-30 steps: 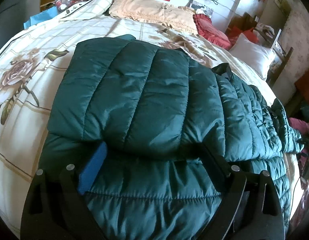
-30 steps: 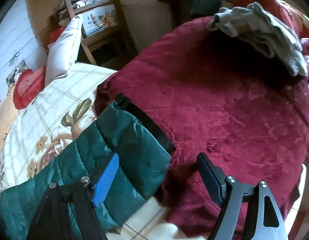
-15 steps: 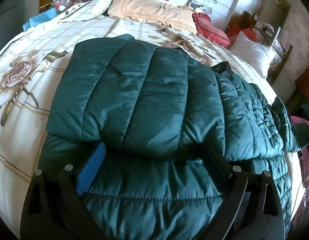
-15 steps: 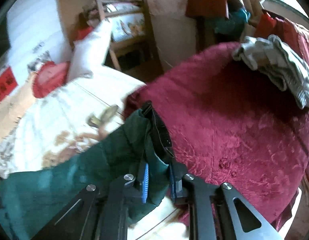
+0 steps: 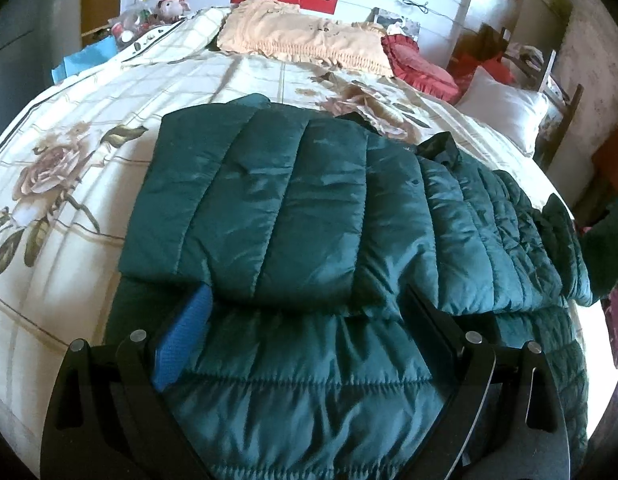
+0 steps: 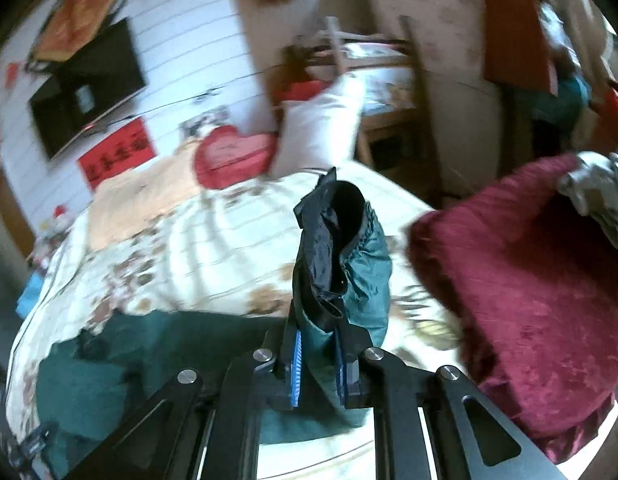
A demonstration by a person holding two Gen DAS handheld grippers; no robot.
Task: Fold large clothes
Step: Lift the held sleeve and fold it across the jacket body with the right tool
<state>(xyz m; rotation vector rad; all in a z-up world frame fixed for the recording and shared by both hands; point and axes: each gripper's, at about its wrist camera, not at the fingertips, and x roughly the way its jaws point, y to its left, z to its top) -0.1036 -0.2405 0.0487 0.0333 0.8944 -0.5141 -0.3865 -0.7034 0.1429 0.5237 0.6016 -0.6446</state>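
Observation:
A dark green quilted jacket point(image 5: 293, 216) lies spread on the floral bed, one part folded over its body. My left gripper point(image 5: 305, 312) is open, its jaws wide apart and resting on the jacket's near part below the folded edge. My right gripper point(image 6: 319, 364) is shut on the jacket's sleeve end point(image 6: 341, 256) and holds it lifted above the bed; the black cuff lining stands up above the fingers. The rest of the jacket point(image 6: 149, 344) lies low at left in the right wrist view.
The floral bedspread point(image 5: 69, 184) surrounds the jacket. A beige pillow point(image 5: 305, 36), a red cushion point(image 5: 421, 68) and a white pillow point(image 5: 505, 108) lie at the head. A maroon blanket pile point(image 6: 541, 304) with grey cloth point(image 6: 597, 196) sits at right.
My right gripper closed on the sleeve end and lifted it up off the bed, swinging toward the bed. My left gripper stayed open on the jacket, nearly still.

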